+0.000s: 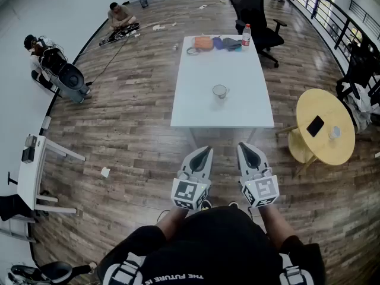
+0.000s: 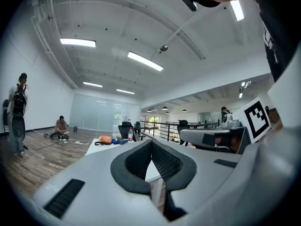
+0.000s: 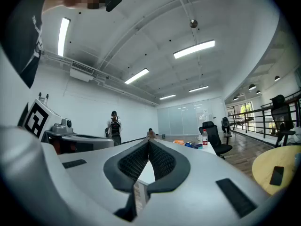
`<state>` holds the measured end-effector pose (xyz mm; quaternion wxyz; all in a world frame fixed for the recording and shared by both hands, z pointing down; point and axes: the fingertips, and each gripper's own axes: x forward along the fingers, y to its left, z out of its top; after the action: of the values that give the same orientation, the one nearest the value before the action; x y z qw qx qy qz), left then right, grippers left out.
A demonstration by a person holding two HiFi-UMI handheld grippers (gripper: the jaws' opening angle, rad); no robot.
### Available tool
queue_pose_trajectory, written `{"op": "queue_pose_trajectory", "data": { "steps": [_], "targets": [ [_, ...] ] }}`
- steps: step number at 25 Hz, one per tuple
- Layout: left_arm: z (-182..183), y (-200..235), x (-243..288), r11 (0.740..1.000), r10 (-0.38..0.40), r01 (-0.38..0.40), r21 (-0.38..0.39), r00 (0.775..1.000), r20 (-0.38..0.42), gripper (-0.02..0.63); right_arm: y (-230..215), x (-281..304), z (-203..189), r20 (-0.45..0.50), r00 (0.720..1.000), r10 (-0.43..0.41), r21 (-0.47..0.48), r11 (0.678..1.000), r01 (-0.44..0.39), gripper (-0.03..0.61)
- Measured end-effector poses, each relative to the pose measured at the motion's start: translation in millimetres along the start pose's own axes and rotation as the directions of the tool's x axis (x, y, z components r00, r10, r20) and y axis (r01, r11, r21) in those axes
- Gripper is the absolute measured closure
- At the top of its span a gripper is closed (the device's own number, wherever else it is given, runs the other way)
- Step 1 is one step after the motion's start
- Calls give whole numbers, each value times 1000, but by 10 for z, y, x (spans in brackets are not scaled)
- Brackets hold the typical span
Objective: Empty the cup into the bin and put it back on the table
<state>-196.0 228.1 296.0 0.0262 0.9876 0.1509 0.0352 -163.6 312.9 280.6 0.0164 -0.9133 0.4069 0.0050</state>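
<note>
A clear glass cup (image 1: 220, 91) stands near the middle of the white table (image 1: 196, 108) in the head view. My left gripper (image 1: 203, 151) and right gripper (image 1: 245, 147) hang side by side in front of the table's near edge, well short of the cup. Both point level toward the table, and both are shut with nothing between the jaws. In the left gripper view the black pads (image 2: 162, 159) meet at their tips, with the table (image 2: 96, 147) beyond. The right gripper view shows the same: pads (image 3: 160, 160) together and empty. No bin is in view.
At the table's far end lie an orange pouch (image 1: 203, 43), dark cloth items (image 1: 227, 43) and a bottle (image 1: 246, 35). A black office chair (image 1: 256, 16) stands behind. A round yellow table (image 1: 323, 138) with a phone sits at right. People sit and stand at the far left.
</note>
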Motion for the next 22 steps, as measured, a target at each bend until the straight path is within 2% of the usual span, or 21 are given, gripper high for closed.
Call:
{"op": "queue_pose_trajectory", "data": {
  "steps": [13, 22],
  "targets": [
    [-18, 40, -50, 1000, 1, -1, -5, 1000, 1, 594, 43, 10, -24, 0, 1000, -8, 0, 1000, 8, 561],
    [14, 219, -100, 1000, 2, -2, -9, 1000, 11, 594, -12, 121, -51, 5, 998, -68, 57, 996, 68, 561]
  ]
}}
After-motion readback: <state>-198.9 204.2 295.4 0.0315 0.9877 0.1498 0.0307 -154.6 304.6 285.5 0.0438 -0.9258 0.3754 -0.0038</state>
